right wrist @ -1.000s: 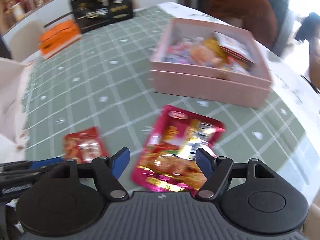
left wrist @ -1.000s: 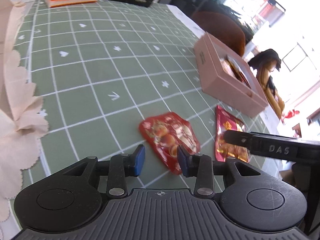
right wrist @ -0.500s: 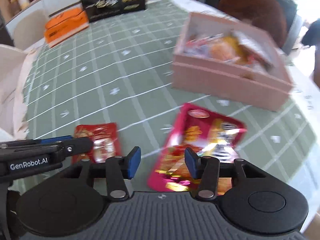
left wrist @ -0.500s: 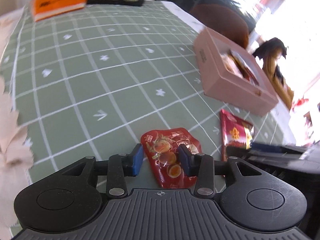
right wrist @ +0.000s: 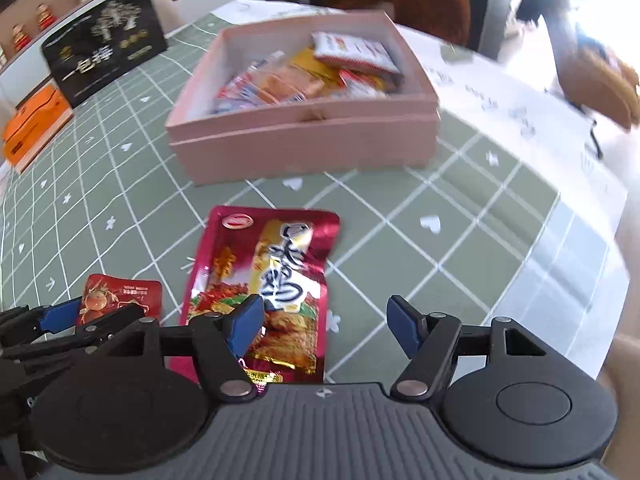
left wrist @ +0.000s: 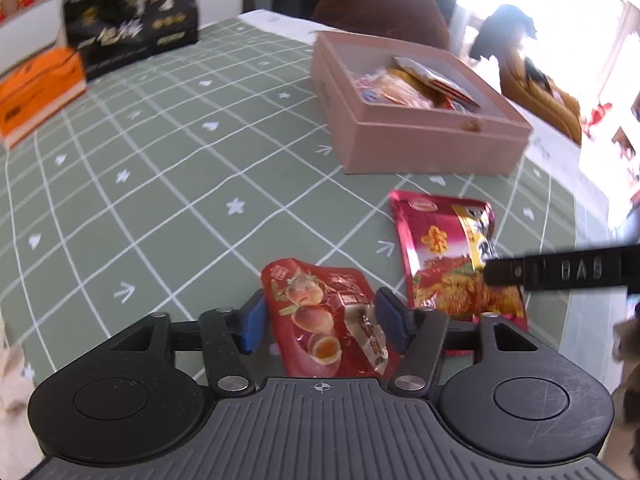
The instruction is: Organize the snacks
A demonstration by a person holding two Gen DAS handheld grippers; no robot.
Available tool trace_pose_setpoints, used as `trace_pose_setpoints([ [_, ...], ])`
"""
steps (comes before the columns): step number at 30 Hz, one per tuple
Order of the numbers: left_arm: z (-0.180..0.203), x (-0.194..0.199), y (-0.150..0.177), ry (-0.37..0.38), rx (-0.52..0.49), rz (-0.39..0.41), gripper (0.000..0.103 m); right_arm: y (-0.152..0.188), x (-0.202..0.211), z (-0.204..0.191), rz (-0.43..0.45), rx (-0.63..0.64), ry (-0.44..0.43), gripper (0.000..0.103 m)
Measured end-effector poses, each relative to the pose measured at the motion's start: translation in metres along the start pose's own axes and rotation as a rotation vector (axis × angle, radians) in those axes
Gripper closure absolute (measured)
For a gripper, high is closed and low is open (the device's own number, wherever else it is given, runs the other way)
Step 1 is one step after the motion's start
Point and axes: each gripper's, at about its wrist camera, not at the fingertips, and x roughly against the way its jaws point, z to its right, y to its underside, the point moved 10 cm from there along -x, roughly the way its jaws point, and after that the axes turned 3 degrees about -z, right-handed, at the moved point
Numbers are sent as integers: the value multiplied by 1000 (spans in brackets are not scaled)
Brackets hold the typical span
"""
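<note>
Where the left wrist camera looks along its fingers, the left gripper [left wrist: 320,322] has its jaws spread wide on either side of a small glossy red snack packet printed with peaches [left wrist: 330,320], which lies flat on the green grid-patterned counter [left wrist: 160,168]; the blue pads flank the packet's edges, and whether they touch it cannot be told. Just right of that packet lies a larger crimson foil snack pouch [left wrist: 448,256], and the black finger of the right gripper [left wrist: 560,270] reaches in over its right edge. Beyond both stands an open pink rectangular box [left wrist: 420,140] filled with assorted wrapped snacks. At the far edge sit an orange carton [left wrist: 38,88] and a black printed gift box [left wrist: 128,28].

Through the right wrist camera, the right gripper [right wrist: 324,326] is wide open and holds nothing; its left pad sits over the crimson foil snack pouch [right wrist: 272,276], its right pad over bare counter [right wrist: 440,240]. The red peach packet [right wrist: 124,294] lies to the left, with the left gripper's [right wrist: 60,320] fingers at it. The pink box [right wrist: 304,136] stands just beyond the pouch.
</note>
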Motion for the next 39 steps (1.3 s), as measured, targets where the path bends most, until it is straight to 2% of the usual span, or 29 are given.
trace_pose_setpoints([
  [1, 2, -1, 2, -8, -33, -4, 29, 2, 0, 3, -6, -21, -12, 34],
  [4, 1, 1, 6, -41, -89, 19, 27, 3, -1, 5, -15, -48, -44, 34],
  [7, -10, 6, 8, -86, -95, 26, 27, -3, -3, 0, -22, -44, -71, 34],
  [9, -23, 11, 10, -101, -62, 29, 27, -8, -10, -8, -51, -57, -115, 34],
  [10, -30, 13, 11, -89, -28, 28, 28, -12, -14, -14, -69, -67, -143, 28],
  [12, -41, 16, 14, -22, 57, 33, 31, -21, -18, -25, -59, -64, -151, 25],
  [16, -52, 22, 18, 90, 161, 53, 33, -31, -29, -47, -49, 27, -103, 22],
  [19, -57, 27, 19, 128, 202, 59, 34, -30, -32, -54, -33, 130, -46, 22],
  [22, -56, 33, 19, 100, 198, 61, 34, -24, -31, -48, -21, 172, -10, 22],
  [27, -46, 26, 16, 1, 151, 12, 34, -12, -23, -19, 7, 149, -2, 20],
  [31, -38, 13, 11, -25, 126, -18, 26, -1, -18, -7, 16, 162, 1, 17],
  [39, -24, 0, 7, -88, 33, -35, 22, 16, -16, -1, 55, 173, 14, 5],
])
